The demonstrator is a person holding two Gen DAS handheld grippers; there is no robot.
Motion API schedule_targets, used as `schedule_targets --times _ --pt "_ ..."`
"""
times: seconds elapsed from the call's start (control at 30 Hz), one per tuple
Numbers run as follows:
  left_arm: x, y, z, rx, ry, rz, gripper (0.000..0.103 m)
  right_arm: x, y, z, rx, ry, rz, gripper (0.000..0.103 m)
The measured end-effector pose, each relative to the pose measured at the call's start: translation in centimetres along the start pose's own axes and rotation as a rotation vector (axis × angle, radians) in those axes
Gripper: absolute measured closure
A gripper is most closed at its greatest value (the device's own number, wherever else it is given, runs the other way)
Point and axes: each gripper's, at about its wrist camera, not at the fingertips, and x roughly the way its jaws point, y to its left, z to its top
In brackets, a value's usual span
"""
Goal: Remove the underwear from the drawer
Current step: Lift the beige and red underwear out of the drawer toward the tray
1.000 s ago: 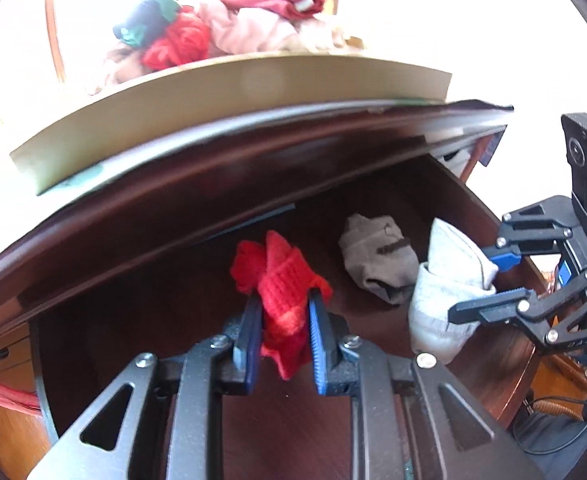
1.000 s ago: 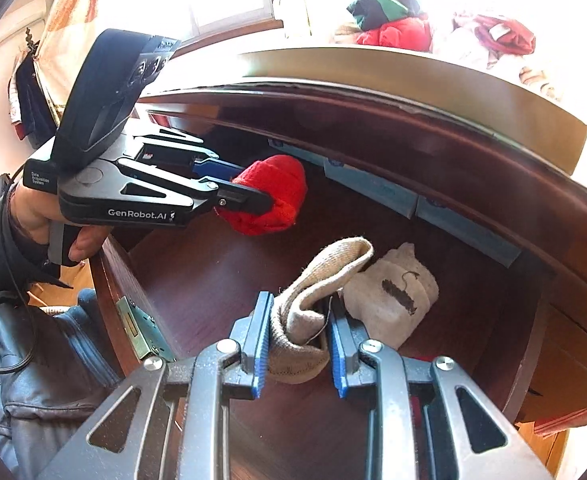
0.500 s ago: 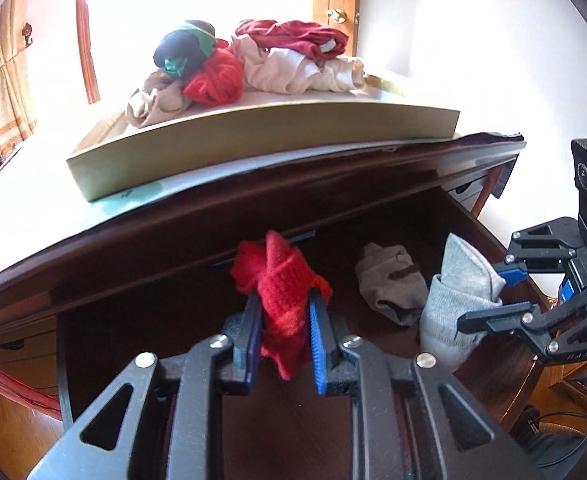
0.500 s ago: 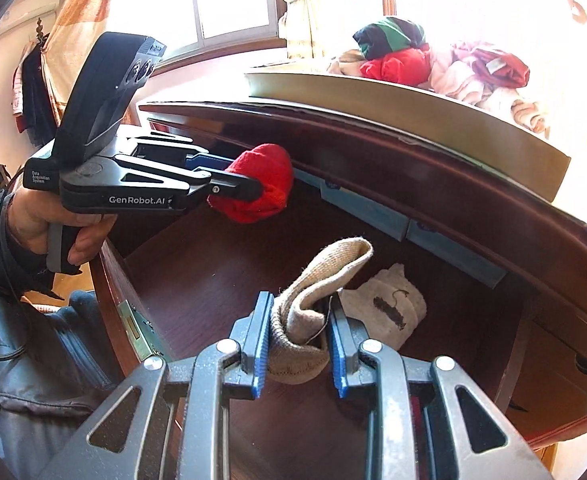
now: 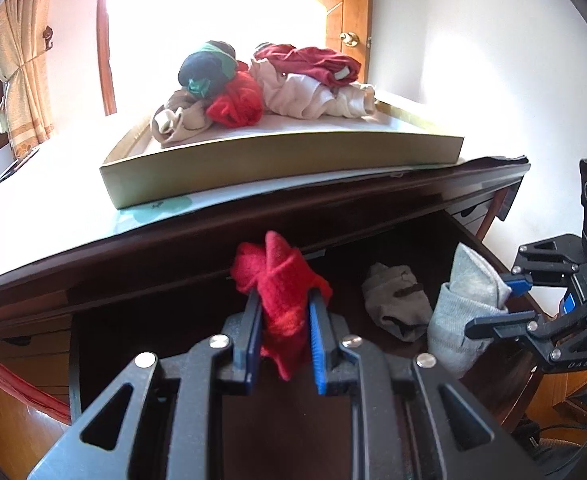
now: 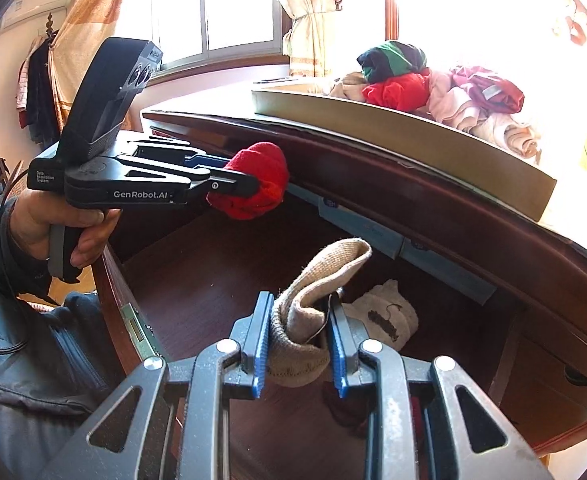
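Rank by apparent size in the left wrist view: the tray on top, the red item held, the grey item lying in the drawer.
1. tray, clearly largest.
2. red item and grey item: look alike; the red one is nearer the camera, so unranked.

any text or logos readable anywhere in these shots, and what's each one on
"GenRobot.AI": side of the left gripper.
"Data Acquisition System": small print at the rear of that same body, barely legible.
"DAS": partial letters on the right gripper body.
Labels on the blue boxes at the drawer's back: too blurred to read.
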Motion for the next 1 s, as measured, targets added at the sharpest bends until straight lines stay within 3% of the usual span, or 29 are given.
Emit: schedule_targets --times 1.0 --pt "-2.4 0.6 -0.4 -0.033 -0.17 0.025 0.084 -2.9 0.7 -0.7 -0.023 -0.214 -0.048 0.075"
